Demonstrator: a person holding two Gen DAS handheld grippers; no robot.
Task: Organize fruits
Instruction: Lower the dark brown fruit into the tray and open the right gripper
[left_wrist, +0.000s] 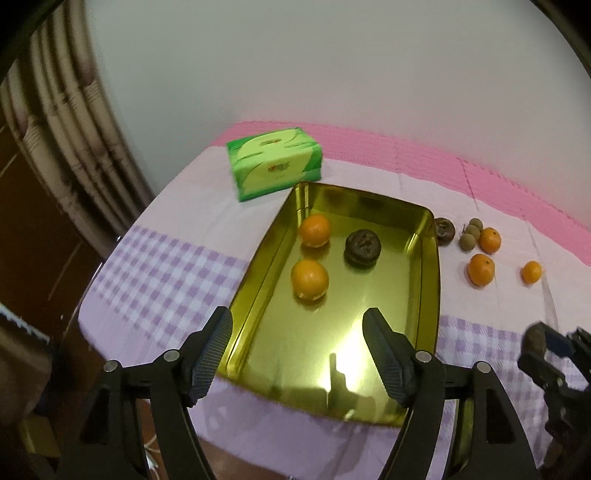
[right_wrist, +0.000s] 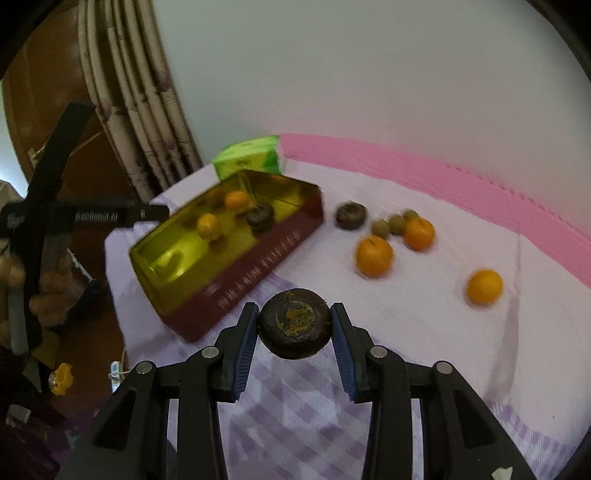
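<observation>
The right tool (right_wrist: 294, 325) is clamped on a dark round fruit (right_wrist: 293, 323), with the gold tray (right_wrist: 236, 269) ahead to its left and three loose oranges (right_wrist: 373, 256) ahead to its right on the desk (right_wrist: 424, 332). The left tool (left_wrist: 297, 354) hangs wide apart and empty over the tray's near end, two oranges (left_wrist: 309, 279) and another dark fruit (left_wrist: 362, 246) lying just beyond its tips. Pale characters along the tray's maroon side are too blurred to read; a green tissue box (left_wrist: 275, 162) stands past the tray.

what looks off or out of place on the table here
Nothing spilled or damaged. The green tissue box behind the gold tray is the one non-fruit item, and several oranges and small fruits still lie loose on the tablecloth.
</observation>
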